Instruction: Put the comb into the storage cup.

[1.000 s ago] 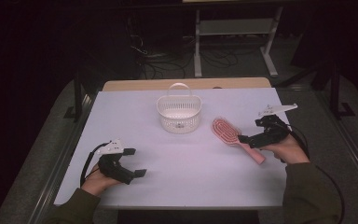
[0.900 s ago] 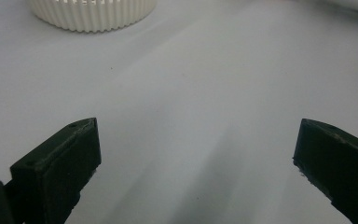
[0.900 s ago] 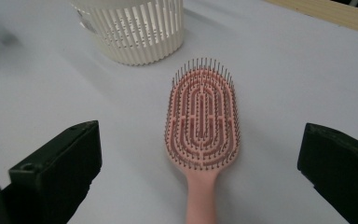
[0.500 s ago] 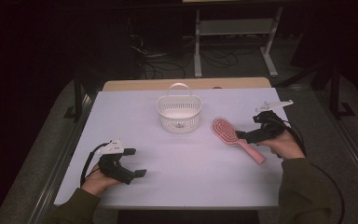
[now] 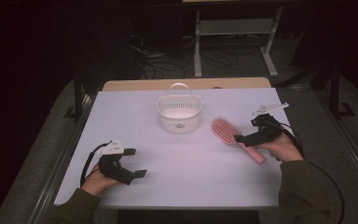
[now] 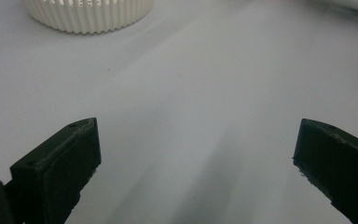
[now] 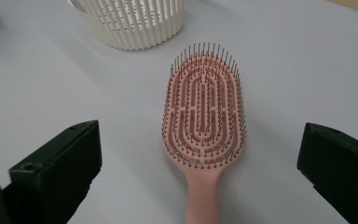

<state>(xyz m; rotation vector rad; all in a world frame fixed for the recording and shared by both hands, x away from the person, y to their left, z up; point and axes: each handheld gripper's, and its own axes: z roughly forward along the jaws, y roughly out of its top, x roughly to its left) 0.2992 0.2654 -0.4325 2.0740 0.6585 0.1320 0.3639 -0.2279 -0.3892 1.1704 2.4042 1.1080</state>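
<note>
Early stage, nothing grasped yet. Pink hairbrush [image 5: 235,138] lying flat on the table [image 5: 191,177], bristles up, toward the right edge, head pointing at the white basket [image 5: 179,113] just beside it but apart, handle toward the near-right corner. Basket standing upright near the far edge, centre, handle up; looks empty as far as the high view tells.

Right gripper [image 5: 244,137] low over the brush handle, jaws spread wide, gripping nothing; in the right gripper view brush [image 7: 204,116] centred between the jaws, head ahead, handle running down betw. them. No contact w/ brush visible.

Left gripper [image 5: 130,163] parked near the near-left corner, jaws wide apart, empty, bare table [image 6: 191,116] betw. them, basket wall [image 6: 88,14] well ahead.

Probably left to do: close on handle, lift, carry to basket, drop in. Approach abt done, alignment looks good.
</note>
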